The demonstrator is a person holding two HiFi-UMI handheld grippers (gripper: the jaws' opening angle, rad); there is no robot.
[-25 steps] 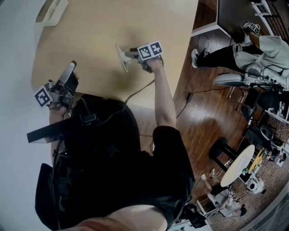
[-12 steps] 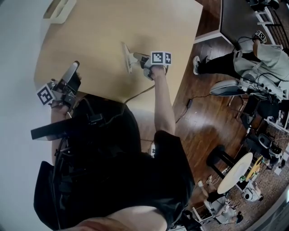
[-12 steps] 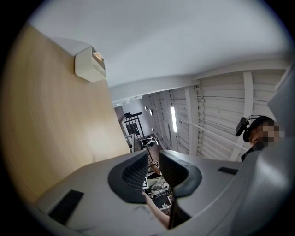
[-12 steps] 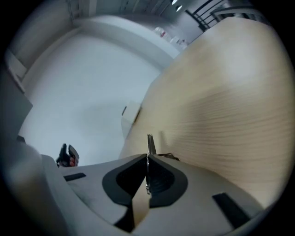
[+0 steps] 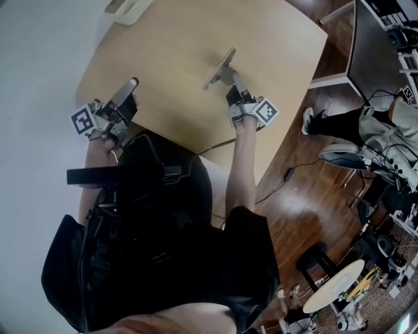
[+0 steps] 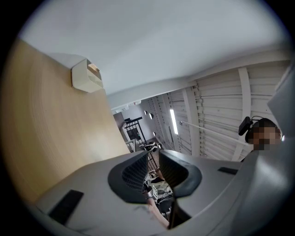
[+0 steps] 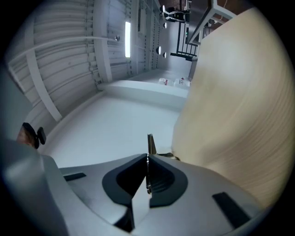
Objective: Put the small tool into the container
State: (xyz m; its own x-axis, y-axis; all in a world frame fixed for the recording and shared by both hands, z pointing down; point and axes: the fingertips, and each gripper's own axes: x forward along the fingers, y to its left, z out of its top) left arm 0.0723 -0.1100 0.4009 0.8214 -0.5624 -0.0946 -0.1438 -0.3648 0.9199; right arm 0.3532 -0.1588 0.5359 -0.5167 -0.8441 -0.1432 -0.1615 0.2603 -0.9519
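Observation:
The small tool (image 7: 150, 144) is a thin metal strip that sticks up from between the pads of my right gripper (image 7: 147, 159), which is shut on it. In the head view that right gripper (image 5: 219, 67) hovers over the middle of the light wooden table (image 5: 176, 39) and points toward its far side. The container (image 5: 128, 8), a beige open box, stands at the far left corner; in the left gripper view the container (image 6: 86, 76) holds something orange. My left gripper (image 5: 130, 85) is by the near left edge, its jaws a narrow gap apart and empty (image 6: 153, 154).
A white wall runs along the table's left side. To the right lies a dark wooden floor with a cable (image 5: 282, 181), a seated person (image 5: 375, 130), a dark desk (image 5: 382, 39) and a round white table (image 5: 330, 295).
My right gripper has swung from pointing left to pointing toward the far side of the table. The head view has shifted, so the table sits further right. The left gripper has kept its place.

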